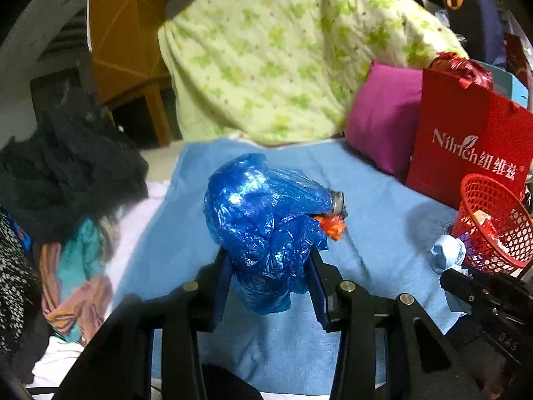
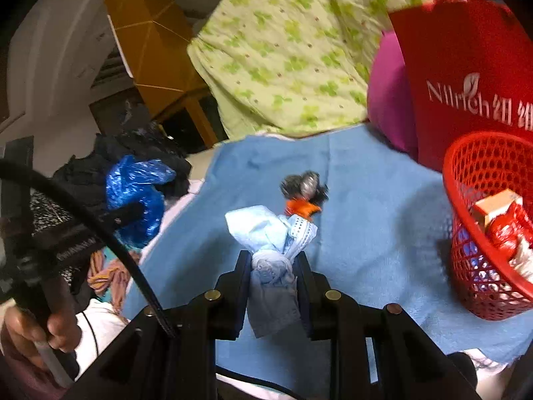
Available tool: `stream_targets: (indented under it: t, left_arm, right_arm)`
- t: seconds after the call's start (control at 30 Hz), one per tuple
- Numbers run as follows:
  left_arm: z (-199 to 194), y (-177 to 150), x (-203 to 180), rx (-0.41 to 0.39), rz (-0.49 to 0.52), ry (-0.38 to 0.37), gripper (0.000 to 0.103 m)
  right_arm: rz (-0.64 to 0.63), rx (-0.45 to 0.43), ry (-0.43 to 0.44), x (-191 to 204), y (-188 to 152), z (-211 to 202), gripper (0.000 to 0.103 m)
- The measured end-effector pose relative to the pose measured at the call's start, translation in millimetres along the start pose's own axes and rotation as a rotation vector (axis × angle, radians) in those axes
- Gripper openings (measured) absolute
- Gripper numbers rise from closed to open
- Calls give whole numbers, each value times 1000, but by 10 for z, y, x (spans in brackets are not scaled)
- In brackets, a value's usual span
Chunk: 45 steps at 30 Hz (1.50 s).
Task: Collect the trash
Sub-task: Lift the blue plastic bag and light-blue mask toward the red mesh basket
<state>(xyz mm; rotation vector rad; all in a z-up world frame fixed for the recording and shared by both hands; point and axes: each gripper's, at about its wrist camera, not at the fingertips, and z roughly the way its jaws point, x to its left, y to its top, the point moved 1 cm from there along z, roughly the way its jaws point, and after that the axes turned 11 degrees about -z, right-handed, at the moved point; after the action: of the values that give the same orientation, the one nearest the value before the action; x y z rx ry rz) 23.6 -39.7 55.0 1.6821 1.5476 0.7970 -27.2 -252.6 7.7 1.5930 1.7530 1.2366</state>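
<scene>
My left gripper (image 1: 268, 260) is shut on a crumpled blue plastic bag (image 1: 263, 220), held above the blue towel (image 1: 373, 233); the bag also shows at the left of the right wrist view (image 2: 136, 193). My right gripper (image 2: 271, 260) is shut on a light blue face mask (image 2: 266, 233) above the same towel (image 2: 366, 200). It also shows in the left wrist view (image 1: 446, 255). A small metal can with a dark wrapper (image 2: 304, 185) and an orange scrap (image 2: 299, 207) lie on the towel ahead. A red mesh basket (image 2: 466, 180) with trash inside stands at the right.
A red paper bag (image 1: 466, 140) and a magenta pillow (image 1: 383, 123) stand behind the basket. A green patterned quilt (image 1: 283, 53) lies at the back. Dark clothes (image 1: 66, 173) and colourful cloth (image 1: 80, 283) are piled at the left.
</scene>
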Motion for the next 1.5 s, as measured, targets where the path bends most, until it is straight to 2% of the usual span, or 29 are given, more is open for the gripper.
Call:
stream_targets:
  t: [0.27, 0.53, 0.9, 1.5]
  left_arm:
    - [-379, 9, -50, -72, 29, 15, 45]
    - [-564, 13, -164, -103, 47, 8, 45]
    - [-680, -26, -367, -114, 92, -8, 45]
    - [-712, -78, -601, -109, 145, -23, 45]
  right_arm:
    - [-46, -62, 9, 263, 172, -304, 28]
    - [-50, -109, -2, 279, 220, -479, 28]
    - [-25, -176, -39, 124, 217, -760, 28]
    - [22, -204, -53, 9, 125, -950, 28]
